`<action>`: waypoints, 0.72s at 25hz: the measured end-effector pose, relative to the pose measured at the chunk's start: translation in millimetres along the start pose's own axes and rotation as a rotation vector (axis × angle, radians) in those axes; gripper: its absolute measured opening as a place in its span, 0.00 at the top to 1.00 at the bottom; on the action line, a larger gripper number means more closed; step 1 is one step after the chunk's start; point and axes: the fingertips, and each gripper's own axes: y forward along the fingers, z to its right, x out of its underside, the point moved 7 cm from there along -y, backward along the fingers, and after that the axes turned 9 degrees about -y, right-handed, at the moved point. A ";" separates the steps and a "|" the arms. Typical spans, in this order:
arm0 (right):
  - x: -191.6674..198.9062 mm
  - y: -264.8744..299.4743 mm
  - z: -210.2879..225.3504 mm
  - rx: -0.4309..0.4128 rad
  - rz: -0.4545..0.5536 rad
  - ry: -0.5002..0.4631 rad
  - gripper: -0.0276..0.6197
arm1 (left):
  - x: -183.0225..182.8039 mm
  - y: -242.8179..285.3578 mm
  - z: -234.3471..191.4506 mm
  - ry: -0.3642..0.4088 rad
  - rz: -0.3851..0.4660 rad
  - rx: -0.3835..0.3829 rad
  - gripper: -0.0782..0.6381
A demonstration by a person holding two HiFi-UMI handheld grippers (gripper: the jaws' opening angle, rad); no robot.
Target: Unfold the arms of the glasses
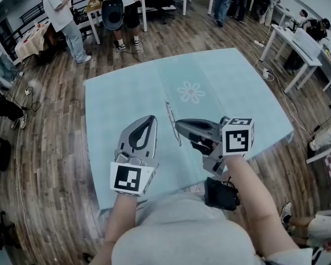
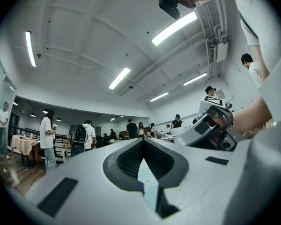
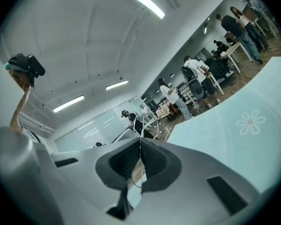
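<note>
The glasses [image 1: 172,123] are thin, wire-framed and held up above the pale blue tablecloth [image 1: 243,93]. My right gripper [image 1: 177,127] points to the left and is shut on their frame. In the right gripper view the wire rims [image 3: 147,122] stick out beyond the closed jaws of the right gripper [image 3: 140,141]. My left gripper [image 1: 152,118] hovers just left of the glasses, shut, with nothing between its jaws and apart from the frame. In the left gripper view the left gripper [image 2: 143,142] is closed and the right gripper's body [image 2: 210,125] shows at the right.
A daisy print [image 1: 191,91] marks the middle of the cloth. Wooden floor surrounds the table. Several people [image 1: 60,15] stand at the far side by white tables [image 1: 298,43]. A black device [image 1: 220,194] hangs at the holder's waist.
</note>
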 end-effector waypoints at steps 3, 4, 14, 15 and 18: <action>2.8 0.4 0.0 -0.023 -0.006 0.040 0.94 | 2.4 -2.2 -0.4 -0.010 0.002 0.028 0.88; 3.3 0.2 0.1 -0.033 -0.007 0.055 0.94 | 3.2 -2.7 -0.4 -0.021 -0.002 0.039 0.88; 11.0 -11.3 5.3 -0.181 0.061 0.268 0.94 | 15.2 -3.1 -4.2 -0.176 -0.049 0.101 0.88; 12.2 -11.5 5.9 -0.188 0.065 0.283 0.94 | 15.3 -2.8 -4.8 -0.181 -0.049 0.107 0.88; 16.1 -11.7 8.8 -0.198 0.065 0.309 0.94 | 18.0 -0.5 -6.3 -0.210 -0.060 0.137 0.76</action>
